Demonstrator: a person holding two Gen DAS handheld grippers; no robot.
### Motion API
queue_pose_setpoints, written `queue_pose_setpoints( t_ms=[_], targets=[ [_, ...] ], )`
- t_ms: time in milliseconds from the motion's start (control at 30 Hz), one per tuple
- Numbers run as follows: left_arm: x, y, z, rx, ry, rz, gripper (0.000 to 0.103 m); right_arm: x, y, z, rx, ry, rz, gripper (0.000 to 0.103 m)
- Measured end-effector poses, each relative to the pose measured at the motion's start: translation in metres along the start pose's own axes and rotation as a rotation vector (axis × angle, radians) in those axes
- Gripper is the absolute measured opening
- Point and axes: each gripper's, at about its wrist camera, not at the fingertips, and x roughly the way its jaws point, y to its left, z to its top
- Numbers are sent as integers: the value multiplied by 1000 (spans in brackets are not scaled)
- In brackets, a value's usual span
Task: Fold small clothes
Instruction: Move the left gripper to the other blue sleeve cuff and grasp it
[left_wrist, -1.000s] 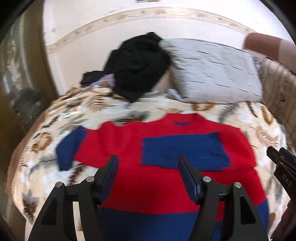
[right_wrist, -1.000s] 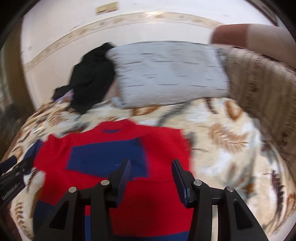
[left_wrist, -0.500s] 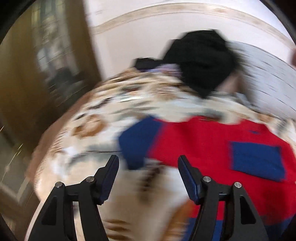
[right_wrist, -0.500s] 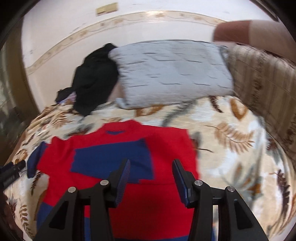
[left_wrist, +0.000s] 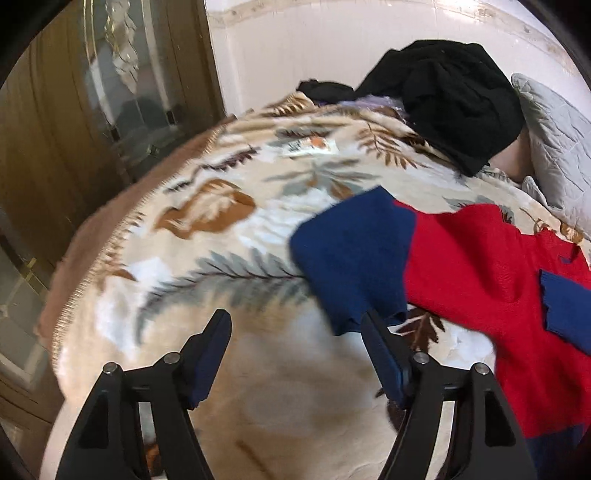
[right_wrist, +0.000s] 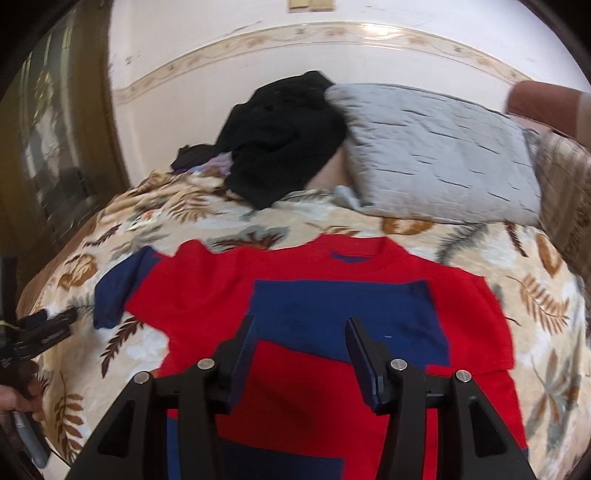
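A red and blue sweater (right_wrist: 332, 295) is laid flat, front up, on a bed covered by a leaf-patterned blanket (right_wrist: 535, 302), with its neckline turned toward the grey pillow (right_wrist: 443, 155) at the head of the bed. One sleeve is folded across the chest as a blue block, while the other sleeve, ending in a blue cuff (left_wrist: 354, 258), is spread outward onto the blanket. The left gripper (left_wrist: 295, 343) is held low over the blanket just beside that blue cuff; its jaws are opening, nothing is seen between them, and the edge of the cuff is met only by the tip of the finger nearer the sweater, though actual contact cannot be told. The right gripper (right_wrist: 301, 332) is held above the middle of the sweater, over the folded blue sleeve, with its jaws parted and nothing clamped. A heap of black clothing (right_wrist: 280, 140) is seen beside the pillow, against the pale wall. A glass-fronted cabinet (left_wrist: 122, 92) is visible past the bed's edge in the left wrist view.
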Motion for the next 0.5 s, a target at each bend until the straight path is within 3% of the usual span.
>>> queue_pose_setpoints(
  t_ms=[200,367,400,467,500],
  targets=[
    [14,-19,3,55,-10,17,73,14,6,5,-7,4,10,54],
    [39,-31,7,92,36,19,73,18,-10,7,19,11,-12,54],
    [43,-33,8,104,45,24,69,19,-13,7,28,16,-13,54],
    [49,-35,9,111,50,-10,42,20,-18,6,33,22,-21,54],
    [50,-35,11,108,49,-33,20,20,-20,5,27,22,-25,54]
  ],
)
